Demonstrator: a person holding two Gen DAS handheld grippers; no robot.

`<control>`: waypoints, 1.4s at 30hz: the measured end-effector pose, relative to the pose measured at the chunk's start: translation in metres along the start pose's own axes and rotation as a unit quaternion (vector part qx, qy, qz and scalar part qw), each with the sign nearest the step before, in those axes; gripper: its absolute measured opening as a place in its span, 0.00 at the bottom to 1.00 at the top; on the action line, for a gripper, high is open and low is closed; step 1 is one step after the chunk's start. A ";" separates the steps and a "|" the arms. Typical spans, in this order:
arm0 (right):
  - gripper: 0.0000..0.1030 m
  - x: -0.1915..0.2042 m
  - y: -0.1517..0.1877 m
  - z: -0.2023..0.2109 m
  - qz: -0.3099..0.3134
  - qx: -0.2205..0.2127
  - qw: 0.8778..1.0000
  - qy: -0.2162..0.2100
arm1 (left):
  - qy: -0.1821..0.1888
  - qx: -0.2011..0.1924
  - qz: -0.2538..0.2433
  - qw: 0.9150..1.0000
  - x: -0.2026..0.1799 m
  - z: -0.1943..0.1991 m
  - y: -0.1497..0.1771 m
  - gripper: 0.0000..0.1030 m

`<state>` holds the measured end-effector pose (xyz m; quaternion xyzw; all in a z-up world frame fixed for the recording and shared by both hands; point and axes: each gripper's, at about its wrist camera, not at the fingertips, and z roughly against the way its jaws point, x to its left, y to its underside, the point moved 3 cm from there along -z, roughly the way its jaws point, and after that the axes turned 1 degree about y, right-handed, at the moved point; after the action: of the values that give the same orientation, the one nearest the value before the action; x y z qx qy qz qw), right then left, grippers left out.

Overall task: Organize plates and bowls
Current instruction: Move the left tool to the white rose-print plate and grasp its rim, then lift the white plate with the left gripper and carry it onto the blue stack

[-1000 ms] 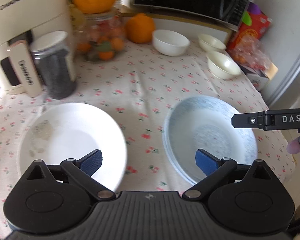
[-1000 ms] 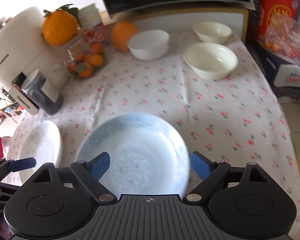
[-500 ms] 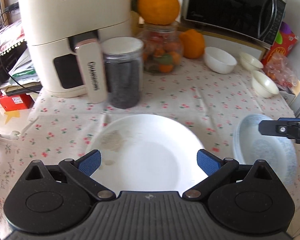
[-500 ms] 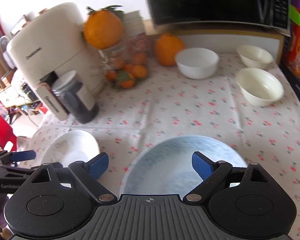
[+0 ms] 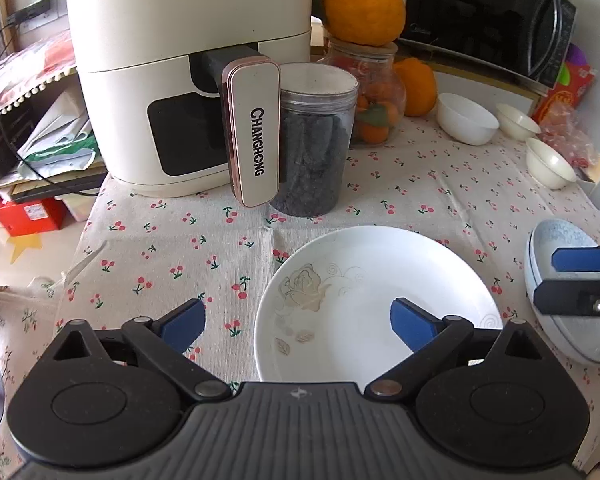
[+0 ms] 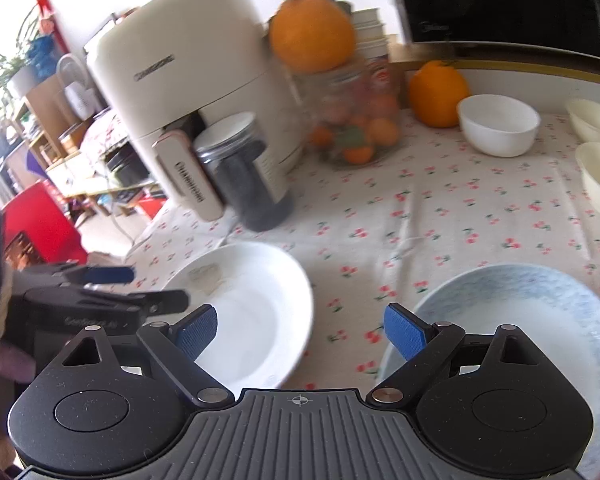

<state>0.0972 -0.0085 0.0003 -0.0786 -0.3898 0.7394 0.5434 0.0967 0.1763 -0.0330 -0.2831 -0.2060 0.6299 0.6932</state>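
The jaws of the left gripper [image 5: 296,322] were wide apart and held nothing. In the left wrist view, the white plate [image 5: 376,304] lay flat on the cloth [image 5: 400,188] at 6 o'clock, its rose picture toward 9 o'clock. The blue plate [image 5: 568,332] sat at 3 o'clock. In the right wrist view, the right gripper [image 6: 300,330] was wide apart too, empty, with the blue plate at 4 o'clock and the white plate at 7 o'clock. Round plates have no long side.
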 end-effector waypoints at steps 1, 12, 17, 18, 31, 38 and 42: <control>0.89 0.003 0.002 -0.001 0.003 0.001 1.000 -0.005 | 0.004 0.001 0.000 1.000 0.001 -0.002 0.001 0.91; 0.89 0.036 0.033 -0.009 -0.023 0.080 0.993 -0.078 | 0.038 0.027 0.040 0.998 0.017 -0.018 0.008 0.55; 0.89 0.039 0.043 -0.021 -0.032 0.100 0.992 -0.073 | 0.038 0.043 0.044 0.997 0.017 -0.024 0.010 0.42; 0.89 0.038 0.044 -0.022 -0.036 0.100 0.992 -0.070 | 0.036 0.045 0.042 0.997 0.017 -0.025 0.011 0.40; 0.77 0.037 0.046 -0.037 -0.034 0.061 0.997 -0.028 | 0.031 0.041 0.057 0.997 0.022 -0.027 0.010 0.26; 0.34 0.028 0.047 -0.041 -0.031 0.051 0.998 0.018 | 0.029 0.038 0.060 0.997 0.024 -0.025 0.010 0.25; 0.27 0.027 0.042 -0.038 -0.022 0.048 0.998 0.033 | 0.032 0.035 0.061 0.997 0.024 -0.022 0.011 0.24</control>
<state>0.0757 0.0290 -0.0456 -0.0681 -0.3369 0.7422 0.5752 0.1058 0.1976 -0.0582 -0.2912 -0.1437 0.6686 0.6689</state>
